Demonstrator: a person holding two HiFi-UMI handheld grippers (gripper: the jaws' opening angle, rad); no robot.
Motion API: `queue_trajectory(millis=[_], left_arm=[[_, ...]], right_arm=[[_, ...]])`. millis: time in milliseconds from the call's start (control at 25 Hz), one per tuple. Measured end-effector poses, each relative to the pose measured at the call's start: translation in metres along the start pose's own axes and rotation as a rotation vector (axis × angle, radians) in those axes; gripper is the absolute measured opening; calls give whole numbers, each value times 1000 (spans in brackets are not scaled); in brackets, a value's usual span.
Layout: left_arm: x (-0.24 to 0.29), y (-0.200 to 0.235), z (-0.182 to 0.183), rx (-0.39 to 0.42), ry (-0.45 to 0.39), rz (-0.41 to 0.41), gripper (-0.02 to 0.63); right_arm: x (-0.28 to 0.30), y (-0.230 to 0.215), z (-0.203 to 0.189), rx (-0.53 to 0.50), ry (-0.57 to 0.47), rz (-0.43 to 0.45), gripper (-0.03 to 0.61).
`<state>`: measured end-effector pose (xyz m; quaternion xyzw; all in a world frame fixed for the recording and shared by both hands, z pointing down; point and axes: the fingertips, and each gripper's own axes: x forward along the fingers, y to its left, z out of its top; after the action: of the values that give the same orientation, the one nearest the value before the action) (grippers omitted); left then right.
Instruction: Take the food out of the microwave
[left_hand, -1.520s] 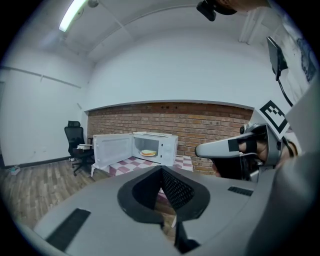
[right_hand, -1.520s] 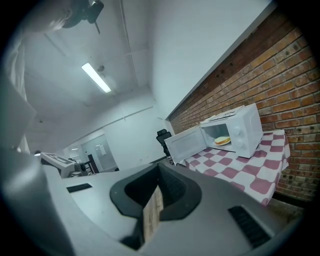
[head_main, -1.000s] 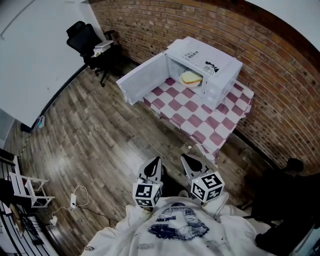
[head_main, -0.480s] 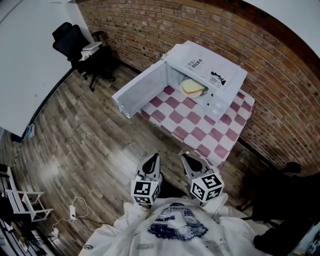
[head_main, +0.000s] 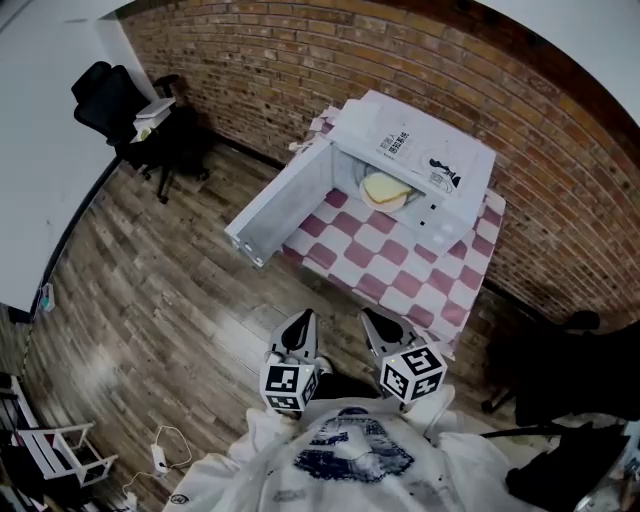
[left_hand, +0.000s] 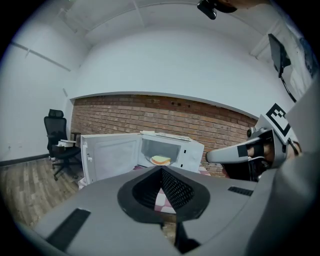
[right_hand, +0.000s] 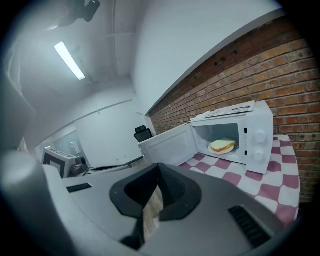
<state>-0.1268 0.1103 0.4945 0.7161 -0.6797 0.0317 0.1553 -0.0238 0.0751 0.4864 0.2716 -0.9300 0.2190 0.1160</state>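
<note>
At 12 o'clock on pink-checked cloth table (head_main: 402, 268): approach step.
Pale flat sandwich (head_main: 384, 189) lies in open white boxy microwave (head_main: 425, 150); left gripper (head_main: 303, 322) & right gripper (head_main: 373, 320) at 6, jaws closed, empty. Next: move in, open up.

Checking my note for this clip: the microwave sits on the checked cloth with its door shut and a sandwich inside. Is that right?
Not quite: the door is swung wide open, not shut, as the head view shows. The microwave does sit on the checked cloth with a sandwich inside.
</note>
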Motion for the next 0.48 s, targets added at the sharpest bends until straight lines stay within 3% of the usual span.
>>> queue_trajectory(millis=[480], left_arm=[[22,43,7,13,24,-107,8]], right_arm=[[45,8,7,26,-2,-102,14]])
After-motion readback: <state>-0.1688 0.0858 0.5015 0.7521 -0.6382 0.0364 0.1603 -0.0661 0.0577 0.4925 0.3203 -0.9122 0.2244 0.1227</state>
